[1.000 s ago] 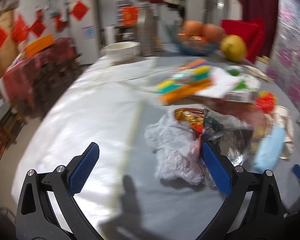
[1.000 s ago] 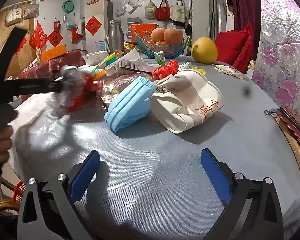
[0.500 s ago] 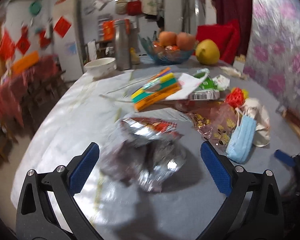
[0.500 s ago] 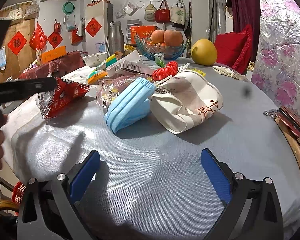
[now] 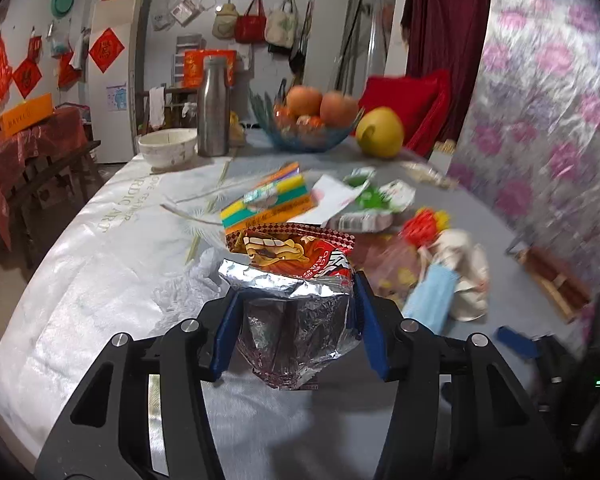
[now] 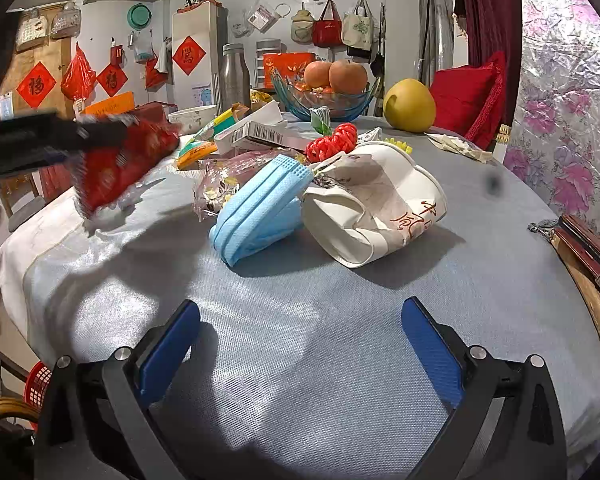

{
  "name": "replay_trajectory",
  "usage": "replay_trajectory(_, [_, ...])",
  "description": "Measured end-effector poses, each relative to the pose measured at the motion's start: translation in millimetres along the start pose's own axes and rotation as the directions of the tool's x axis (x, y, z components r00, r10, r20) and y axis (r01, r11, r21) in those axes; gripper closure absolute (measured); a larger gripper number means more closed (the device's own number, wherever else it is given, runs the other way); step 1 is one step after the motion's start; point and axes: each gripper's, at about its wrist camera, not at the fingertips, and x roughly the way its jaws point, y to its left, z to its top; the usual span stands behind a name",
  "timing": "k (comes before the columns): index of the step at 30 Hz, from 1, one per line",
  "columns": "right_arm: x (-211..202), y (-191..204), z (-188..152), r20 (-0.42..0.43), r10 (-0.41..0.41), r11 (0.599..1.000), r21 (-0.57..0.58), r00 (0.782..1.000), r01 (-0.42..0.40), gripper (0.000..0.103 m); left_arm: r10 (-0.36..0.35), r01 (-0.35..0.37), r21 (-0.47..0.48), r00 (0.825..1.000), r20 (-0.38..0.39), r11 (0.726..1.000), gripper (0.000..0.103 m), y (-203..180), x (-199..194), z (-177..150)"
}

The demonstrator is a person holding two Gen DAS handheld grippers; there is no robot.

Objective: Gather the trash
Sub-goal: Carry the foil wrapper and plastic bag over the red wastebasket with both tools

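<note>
My left gripper (image 5: 296, 316) is shut on a red and silver foil snack bag (image 5: 296, 280) and holds it above the table. In the right wrist view the same bag (image 6: 120, 164) hangs blurred at the left, off the cloth. My right gripper (image 6: 300, 344) is open and empty, low over the grey tablecloth (image 6: 340, 320). Ahead of it lie a blue face mask (image 6: 260, 208), a crushed paper cup (image 6: 376, 204), a clear candy wrapper (image 6: 220, 180) and a red plastic knot (image 6: 334, 142).
Farther back stand a fruit bowl (image 6: 324, 92), a yellow pomelo (image 6: 409, 105), a steel flask (image 6: 235, 76), a white bowl (image 5: 168, 152) and a colourful box (image 5: 268, 200). A brown strap (image 6: 588, 264) lies at the right edge. A red basket (image 6: 40, 384) sits below the table's left side.
My left gripper has closed on the foil snack bag and lifted it off the table. The right gripper has stayed still and open.
</note>
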Motion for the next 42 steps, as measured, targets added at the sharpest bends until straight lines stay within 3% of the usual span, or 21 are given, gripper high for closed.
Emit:
replay_trajectory(7, [0.0, 0.4, -0.3, 0.000, 0.000, 1.000, -0.001, 1.000, 0.000, 0.004, 0.002, 0.001, -0.060, 0.998, 0.058, 0.998, 0.050, 23.1, -41.5, 15.1])
replay_trajectory(16, [-3.7, 1.5, -2.0, -0.003, 0.008, 1.000, -0.003, 1.000, -0.008, 0.005, 0.141, -0.130, -0.099, 0.984, 0.109, 0.987, 0.050, 75.2, -101.6, -0.2])
replay_trajectory(22, [-22.7, -2.5, 5.9, 0.052, 0.178, 0.977, 0.110, 0.983, -0.183, 0.005, 0.221, -0.210, -0.143, 0.973, 0.069, 0.967, 0.050, 119.6, -134.0, -22.7])
replay_trajectory(25, [-29.4, 15.9, 20.0, 0.084, 0.220, 0.972, 0.065, 0.972, -0.225, 0.005, 0.279, -0.271, -0.144, 0.959, 0.039, 0.952, 0.050, 135.2, -143.2, -36.5])
replay_trajectory(32, [-1.2, 91.4, 65.3, 0.010, 0.364, 0.931, -0.039, 0.931, -0.364, 0.005, 0.332, -0.336, -0.162, 0.942, -0.054, 0.928, 0.050, 167.5, -153.5, -73.6])
replay_trajectory(38, [41.4, 146.9, 90.0, -0.087, 0.359, 0.929, -0.065, 0.929, -0.364, 0.006, 0.342, -0.355, -0.205, 0.935, -0.096, 0.912, 0.050, 199.0, -168.1, -99.4])
replay_trajectory(39, [50.3, 154.4, 93.1, -0.102, 0.349, 0.932, -0.062, 0.932, -0.356, 0.007, 0.340, -0.354, -0.213, 0.935, -0.100, 0.911, 0.050, 204.6, -170.9, -101.5])
replay_trajectory(42, [73.3, 172.8, 96.6, -0.147, 0.331, 0.936, -0.073, 0.932, -0.344, 0.025, 0.327, -0.347, -0.238, 0.937, -0.121, 0.907, 0.050, 222.5, -176.7, -107.8])
